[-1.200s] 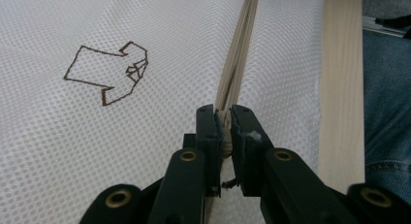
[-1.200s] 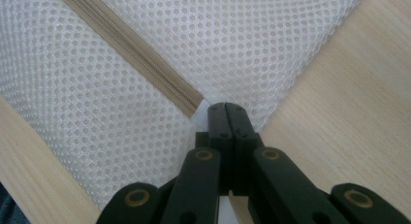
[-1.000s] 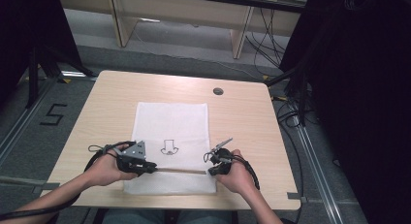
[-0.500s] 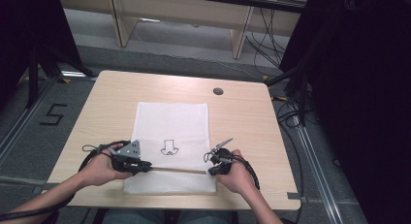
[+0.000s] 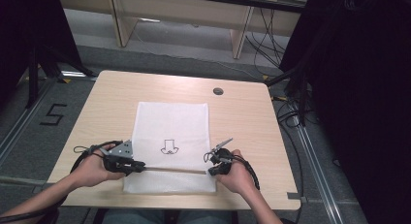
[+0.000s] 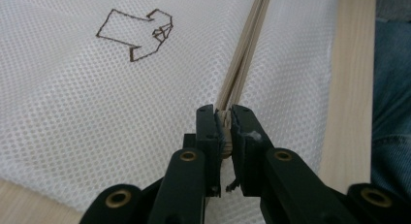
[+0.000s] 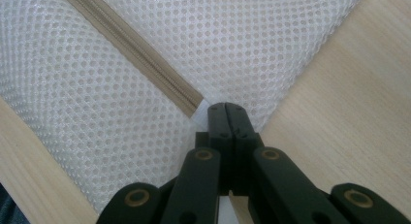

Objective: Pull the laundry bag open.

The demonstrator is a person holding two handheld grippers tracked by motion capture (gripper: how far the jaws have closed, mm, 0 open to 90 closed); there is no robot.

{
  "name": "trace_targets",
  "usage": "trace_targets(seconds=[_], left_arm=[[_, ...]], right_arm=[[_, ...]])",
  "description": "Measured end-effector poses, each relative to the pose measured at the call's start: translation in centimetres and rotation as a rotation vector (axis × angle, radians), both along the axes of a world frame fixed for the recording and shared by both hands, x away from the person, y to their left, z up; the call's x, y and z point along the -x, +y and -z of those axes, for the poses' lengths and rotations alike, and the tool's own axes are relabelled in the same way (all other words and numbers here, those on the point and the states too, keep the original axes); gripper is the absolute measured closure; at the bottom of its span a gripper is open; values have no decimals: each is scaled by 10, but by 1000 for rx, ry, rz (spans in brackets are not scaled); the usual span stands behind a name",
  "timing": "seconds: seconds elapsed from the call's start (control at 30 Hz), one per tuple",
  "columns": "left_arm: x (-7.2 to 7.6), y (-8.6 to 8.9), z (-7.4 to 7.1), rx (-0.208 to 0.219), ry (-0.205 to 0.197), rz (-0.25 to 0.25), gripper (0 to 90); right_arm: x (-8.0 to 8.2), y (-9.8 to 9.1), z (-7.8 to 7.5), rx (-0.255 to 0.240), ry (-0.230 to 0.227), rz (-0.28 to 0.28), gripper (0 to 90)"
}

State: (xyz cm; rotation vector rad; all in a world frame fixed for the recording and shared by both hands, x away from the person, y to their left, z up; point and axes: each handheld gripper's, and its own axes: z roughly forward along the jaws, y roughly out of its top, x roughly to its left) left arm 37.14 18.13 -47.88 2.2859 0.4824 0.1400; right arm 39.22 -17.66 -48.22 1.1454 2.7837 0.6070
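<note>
Bag [image 5: 172, 127]: white mesh, flat mid-table [image 5: 252, 112], nearer the near edge; outline drawing on top.
Zipper [image 5: 169, 169]: tan strip running left to right across the bag's near part.
Left gripper [image 6: 224, 129]: jaws narrow, clamped on the zipper's left end, probably the slider or pull.
Right gripper [image 7: 226, 118]: jaws pressed together at the bag's right edge just past the zipper's end; seemingly pinching mesh to anchor the bag against a pull.

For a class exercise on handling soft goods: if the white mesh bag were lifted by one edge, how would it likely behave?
The mesh bag lies flat and thin on the table, so it would probably droop, not stay stiff. Its open-holed fabric suggests little weight. The zipper band looks denser, so that edge may sag least.
</note>
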Motion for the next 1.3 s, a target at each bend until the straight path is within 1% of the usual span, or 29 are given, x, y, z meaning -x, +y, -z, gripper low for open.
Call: trace_targets(seconds=[0.1, 0.13, 0.17, 0.2, 0.23, 0.27, 0.33, 0.37, 0.4, 0.43, 0.53, 0.6, 0.63, 0.67, 0.7, 0.73, 0.77, 0.8, 0.83, 0.9, 0.97, 1.0, 1.03, 1.07, 1.1, 1.17, 1.2, 1.23, 1.3], left_arm=[[1, 3, 0, 2, 4, -3, 825], [1, 4, -1, -20, -13, 5, 825], [1, 4, -1, -20, -13, 5, 825], [3, 4, 1, 15, 10, -6, 825], [3, 5, 0, 1, 0, -2, 825], [4, 6, 1, 15, 7, -4, 825], [4, 6, 0, 12, 6, 0, 825], [4, 7, 0, 7, -11, 14, 825], [4, 7, 0, 7, -11, 14, 825], [5, 7, 1, 16, 7, -1, 825], [5, 8, 2, 22, 8, -2, 825], [4, 10, 2, -30, -19, 3, 826], [4, 12, 3, -34, -22, -16, 826], [3, 18, 3, -47, -15, -19, 826], [2, 23, 4, -52, -15, -30, 826], [3, 28, 4, -46, -10, -47, 826], [3, 34, 5, -56, -10, -57, 826], [3, 41, 4, -84, -15, -59, 826], [4, 46, 7, -67, -3, -85, 826], [4, 58, 9, -118, -11, -94, 826], [6, 67, 14, -63, 27, -116, 826], [7, 68, 14, -80, 25, -117, 826], [8, 67, 14, -64, 23, -118, 827], [8, 67, 14, -66, 22, -132, 826], [7, 67, 13, -66, 21, -140, 826], [6, 66, 14, -85, 28, -134, 826], [7, 65, 16, -67, 40, -145, 826], [7, 66, 15, -84, 36, -130, 826], [7, 65, 17, -69, 48, -144, 826]], right_arm=[[2, 1, 0, -4, 16, 24, 900], [1, 1, 0, 2, 7, 15, 900], [1, 1, 0, 2, 7, 15, 900], [1, 1, 0, 1, 7, 15, 900], [1, 1, 0, 2, 6, 15, 900], [1, 1, 0, 0, 6, 15, 900], [1, 1, 0, 0, 6, 15, 900], [0, 0, 0, -2, -5, 3, 900], [0, 0, 0, -2, -5, 3, 900], [0, 0, 0, -3, -6, -1, 900], [1, 0, 0, 2, 0, 8, 900], [1, 0, 0, 1, -3, 8, 900], [3, 1, -1, 7, 9, 33, 900], [3, 0, -1, 3, 8, 32, 900], [1, -1, 1, -11, -7, 4, 900], [1, -1, 1, -11, -7, 12, 900], [1, -1, 1, -10, -6, 4, 900], [1, -1, 1, -8, -5, 8, 900], [1, -1, 0, -6, -4, 4, 900], [1, 0, 0, -3, -5, 5, 900], [1, -1, 0, -5, -4, 6, 900], [1, -1, 0, -5, -4, 6, 900], [1, -1, 0, -7, -5, 8, 900], [1, 0, 0, -10, 2, 17, 900], [1, -1, 1, -8, -7, -2, 900], [1, -1, 1, -9, -7, 5, 900], [1, -1, 1, -9, -7, 5, 900], [1, -1, 1, -15, 0, 13, 900], [1, -2, 1, -17, -2, 7, 900]])
